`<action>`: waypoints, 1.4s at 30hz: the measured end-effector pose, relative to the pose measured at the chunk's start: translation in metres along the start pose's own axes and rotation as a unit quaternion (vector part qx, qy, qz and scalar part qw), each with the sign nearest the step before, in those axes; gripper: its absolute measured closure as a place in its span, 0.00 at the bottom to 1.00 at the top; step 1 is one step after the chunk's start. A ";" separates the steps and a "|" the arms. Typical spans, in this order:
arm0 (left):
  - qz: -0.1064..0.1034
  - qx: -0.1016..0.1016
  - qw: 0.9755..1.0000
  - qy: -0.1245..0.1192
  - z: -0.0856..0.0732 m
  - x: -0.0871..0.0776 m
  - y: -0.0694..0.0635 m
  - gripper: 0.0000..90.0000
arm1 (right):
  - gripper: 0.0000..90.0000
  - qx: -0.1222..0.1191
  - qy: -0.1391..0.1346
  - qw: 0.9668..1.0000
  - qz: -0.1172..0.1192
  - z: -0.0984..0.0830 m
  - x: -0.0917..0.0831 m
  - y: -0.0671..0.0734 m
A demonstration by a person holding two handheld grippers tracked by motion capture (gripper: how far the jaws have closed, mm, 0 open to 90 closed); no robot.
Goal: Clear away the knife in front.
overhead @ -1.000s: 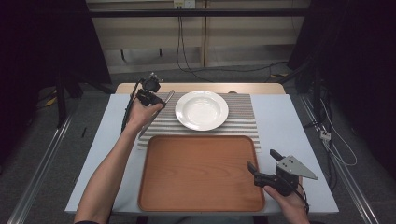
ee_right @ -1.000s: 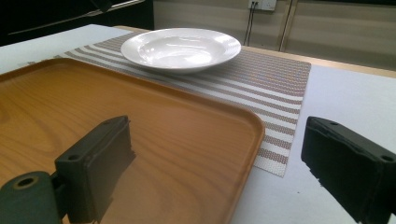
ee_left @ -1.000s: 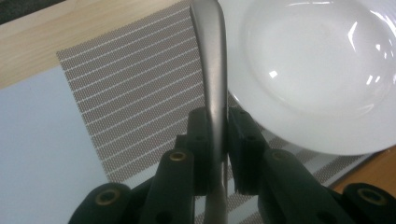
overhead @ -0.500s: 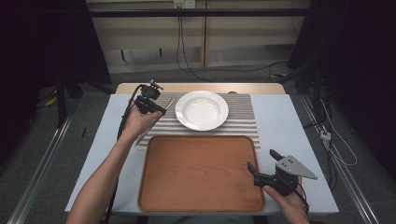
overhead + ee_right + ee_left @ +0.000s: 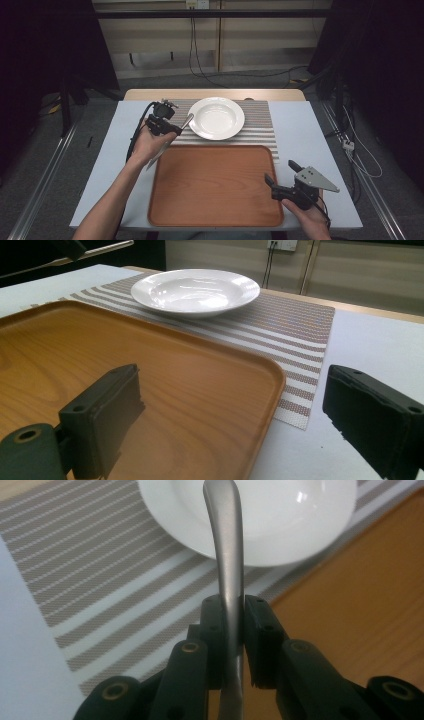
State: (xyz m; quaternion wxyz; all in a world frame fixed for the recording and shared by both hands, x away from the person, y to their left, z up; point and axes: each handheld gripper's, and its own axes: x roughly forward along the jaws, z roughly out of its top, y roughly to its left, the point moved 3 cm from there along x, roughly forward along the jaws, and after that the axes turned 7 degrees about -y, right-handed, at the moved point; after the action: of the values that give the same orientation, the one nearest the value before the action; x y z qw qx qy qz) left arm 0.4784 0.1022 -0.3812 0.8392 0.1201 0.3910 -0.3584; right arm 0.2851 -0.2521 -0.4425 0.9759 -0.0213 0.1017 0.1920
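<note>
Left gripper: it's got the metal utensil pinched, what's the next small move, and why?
Probably carry it on toward the white plate. The left gripper is shut on the metal utensil near mid-handle, one end reaching over the plate's rim, the other hanging by the wooden tray. The right gripper waits open at the tray's corner, so nothing blocks the way.

A: High view?
B: Fixed above the near table edge, facing forward and down, far off.

A: Left gripper view?
B: Rides the left gripper [image 5: 232,625], very close, facing the white plate [image 5: 280,520] and striped mat [image 5: 100,580].

A: Right gripper view?
B: Low, near level, across the wooden tray [image 5: 150,375]. All three share plate, mat and tray.
</note>
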 end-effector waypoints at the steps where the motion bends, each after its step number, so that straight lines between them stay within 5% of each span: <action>1: -0.003 0.000 1.000 0.001 -0.002 -0.001 -0.004 0.89 | 0.10 0.000 0.000 1.000 0.000 0.000 0.000 0.000; 5: -0.004 0.007 1.000 0.005 -0.012 0.000 -0.020 0.89 | 0.10 -0.002 0.001 1.000 -0.001 0.000 0.001 0.001; 14: -0.009 -0.011 1.000 0.014 -0.036 0.009 -0.042 0.89 | 0.10 -0.003 0.001 1.000 0.003 0.000 0.001 0.001; 25: -0.013 0.001 0.998 0.057 -0.058 0.019 -0.065 0.89 | 0.10 -0.004 0.001 1.000 0.004 0.000 0.002 0.002; 31: -0.016 0.003 0.997 0.081 -0.076 0.027 -0.068 0.89 | 0.10 -0.003 0.001 1.000 0.005 0.000 0.001 0.002; 42: -0.019 0.003 0.996 0.084 -0.079 0.026 -0.070 0.89 | 0.10 -0.006 0.003 1.000 0.005 0.000 0.001 0.002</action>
State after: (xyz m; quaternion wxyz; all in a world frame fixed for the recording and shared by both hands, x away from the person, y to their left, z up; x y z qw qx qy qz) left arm 0.3960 0.0775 -0.4477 0.7962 0.1449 0.4613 -0.3637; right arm 0.2852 -0.2496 -0.4429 0.9744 -0.0270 0.1036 0.1975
